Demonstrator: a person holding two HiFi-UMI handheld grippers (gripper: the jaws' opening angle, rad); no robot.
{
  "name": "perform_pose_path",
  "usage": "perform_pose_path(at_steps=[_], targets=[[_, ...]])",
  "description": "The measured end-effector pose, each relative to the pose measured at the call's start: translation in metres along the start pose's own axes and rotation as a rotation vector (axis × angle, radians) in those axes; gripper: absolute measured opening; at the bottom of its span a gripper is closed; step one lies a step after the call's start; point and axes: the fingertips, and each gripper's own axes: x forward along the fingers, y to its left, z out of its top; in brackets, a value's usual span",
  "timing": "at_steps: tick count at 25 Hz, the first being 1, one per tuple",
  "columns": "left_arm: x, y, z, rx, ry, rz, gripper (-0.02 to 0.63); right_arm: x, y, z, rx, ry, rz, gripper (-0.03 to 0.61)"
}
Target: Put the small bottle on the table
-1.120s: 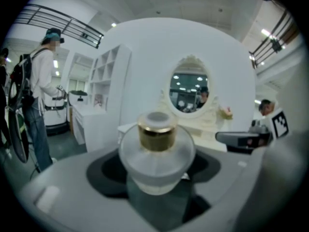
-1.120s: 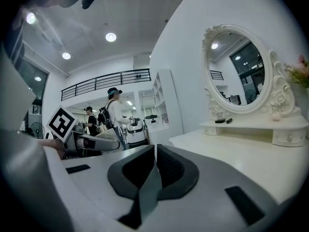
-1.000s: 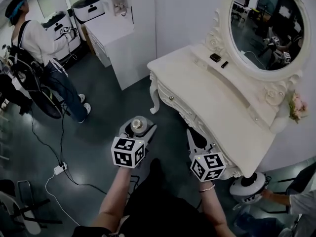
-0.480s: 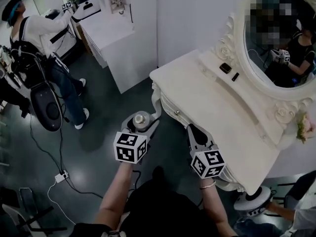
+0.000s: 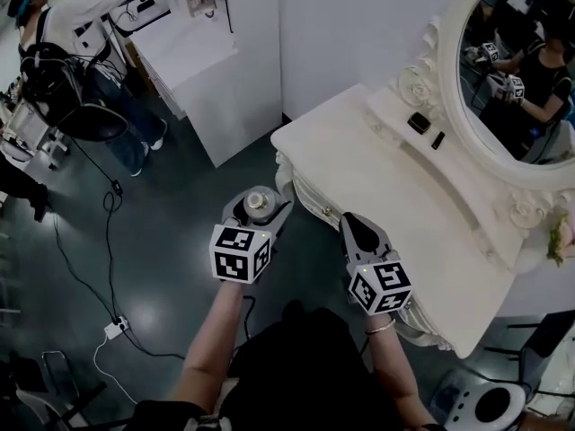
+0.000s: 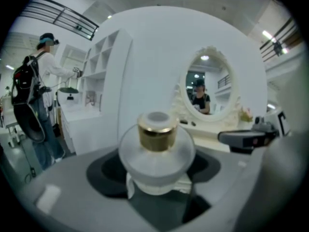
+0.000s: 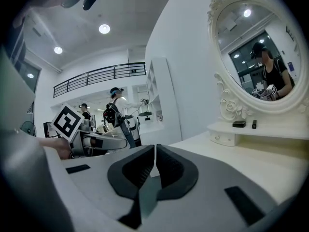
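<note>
The small bottle (image 5: 258, 203) is round frosted glass with a gold collar and a pale cap (image 6: 157, 137). My left gripper (image 5: 258, 209) is shut on the small bottle and holds it upright over the dark floor, just left of the white dressing table (image 5: 377, 164). My right gripper (image 5: 358, 230) is shut with nothing in it, at the table's near front edge; in the right gripper view its jaws (image 7: 154, 164) meet with no gap. The tabletop (image 7: 251, 153) lies to the right of those jaws.
An oval mirror (image 5: 517, 57) in a carved frame stands at the table's back, with two small dark items (image 5: 419, 122) on the shelf below it. A person (image 5: 54, 34) with a backpack works at a white counter (image 5: 193, 48) far left. Cables (image 5: 99, 268) run over the floor.
The view has shifted so the table sits closer and more central. Both grippers have edged slightly toward the table, the bottle still held. The person at far left has moved up toward the counter.
</note>
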Motion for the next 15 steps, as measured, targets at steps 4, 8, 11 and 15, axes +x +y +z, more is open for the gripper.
perform_pose_path(at_steps=[4,8,11,15], targets=[[0.022,0.006,0.002,0.006,0.013,-0.007,0.337,0.011,-0.01,0.0,-0.004,0.009,-0.008,0.005],[0.049,0.013,0.007,0.01,0.022,-0.007,0.337,0.029,-0.026,0.002,-0.003,0.016,-0.014,0.005],[0.075,0.019,0.014,0.015,0.025,-0.01,0.337,0.047,-0.041,0.008,-0.001,0.012,-0.008,0.005],[0.113,0.026,0.023,0.026,0.035,-0.01,0.337,0.073,-0.061,0.016,-0.006,0.014,0.005,0.005]])
